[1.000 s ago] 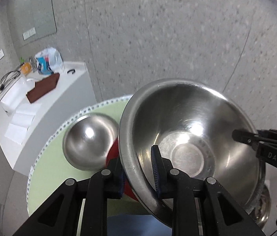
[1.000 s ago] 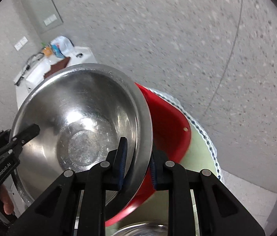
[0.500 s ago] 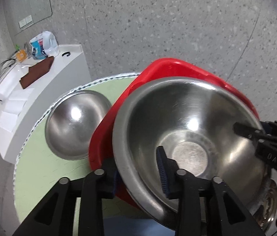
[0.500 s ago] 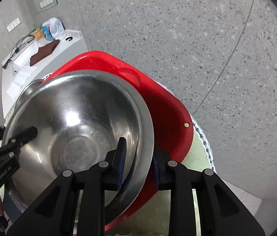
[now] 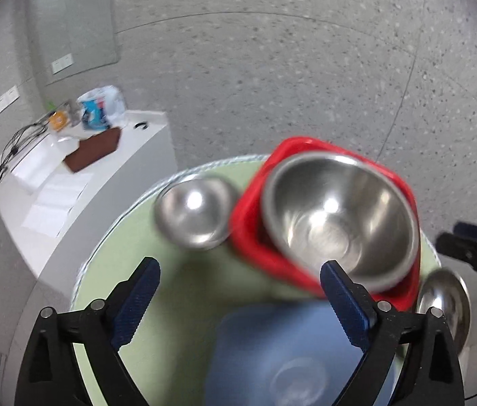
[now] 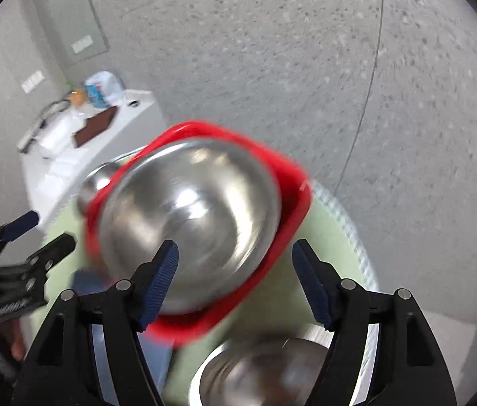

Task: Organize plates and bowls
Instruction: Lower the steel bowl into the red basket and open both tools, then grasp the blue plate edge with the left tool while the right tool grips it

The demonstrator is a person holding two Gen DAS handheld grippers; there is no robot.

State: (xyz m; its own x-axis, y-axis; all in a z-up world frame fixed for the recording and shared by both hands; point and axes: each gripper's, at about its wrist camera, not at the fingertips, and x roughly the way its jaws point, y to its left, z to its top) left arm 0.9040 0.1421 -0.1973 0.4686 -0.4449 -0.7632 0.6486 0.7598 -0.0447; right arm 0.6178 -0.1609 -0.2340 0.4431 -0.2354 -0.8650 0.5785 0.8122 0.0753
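A large steel bowl (image 5: 340, 216) sits inside a red square basin (image 5: 248, 233) on the round green table (image 5: 170, 304); it also shows in the right wrist view (image 6: 191, 216) with the red basin (image 6: 289, 182). My left gripper (image 5: 240, 277) is open and empty, pulled back above the table. My right gripper (image 6: 235, 270) is open and empty, just short of the bowl. A smaller steel bowl (image 5: 194, 213) stands left of the basin.
A blue plate or tray (image 5: 292, 355) lies near me on the table. Another steel bowl (image 5: 445, 304) sits at the right edge, also seen in the right wrist view (image 6: 262, 375). A white counter (image 5: 69, 182) with clutter stands at the left. The floor is grey.
Both grippers have opened and let go of the large steel bowl, which now rests in the red basin. Both have drawn back from it.
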